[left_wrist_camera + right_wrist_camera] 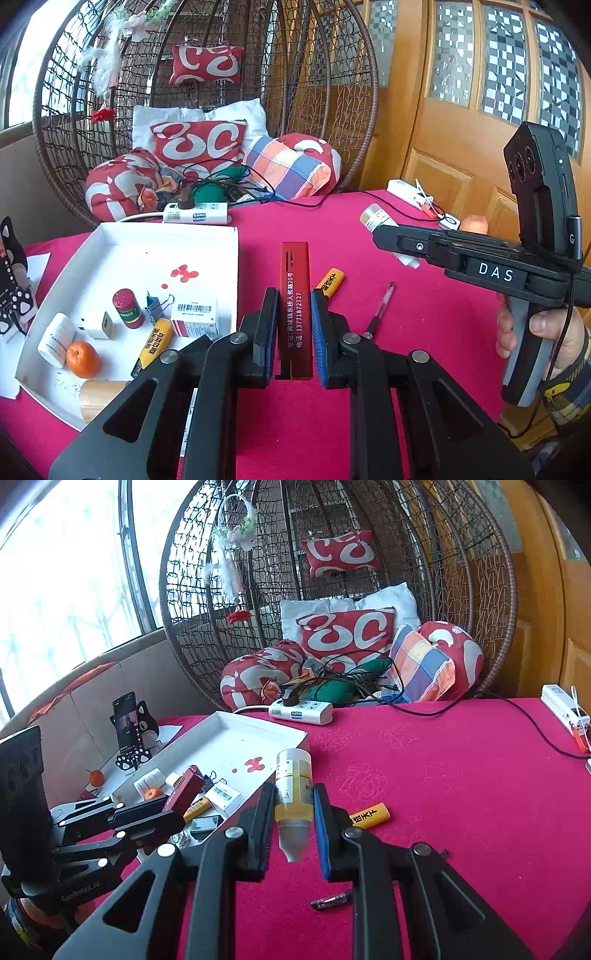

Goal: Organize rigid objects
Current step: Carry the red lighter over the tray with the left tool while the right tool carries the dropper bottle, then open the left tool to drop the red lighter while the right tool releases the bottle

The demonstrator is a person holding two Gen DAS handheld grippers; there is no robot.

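I'm holding the red box (pixel 294 310) pinched in my left gripper (pixel 294 334) beside the white tray (pixel 110 236), and my right gripper (pixel 294 825) is closing narrowly on the yellow bottle (pixel 293 797) above the red tablecloth (pixel 461 794). The round bottle is looking ready to slip or roll between the pads, and the long box is risking clipping the tray wall or the items crowding inside.
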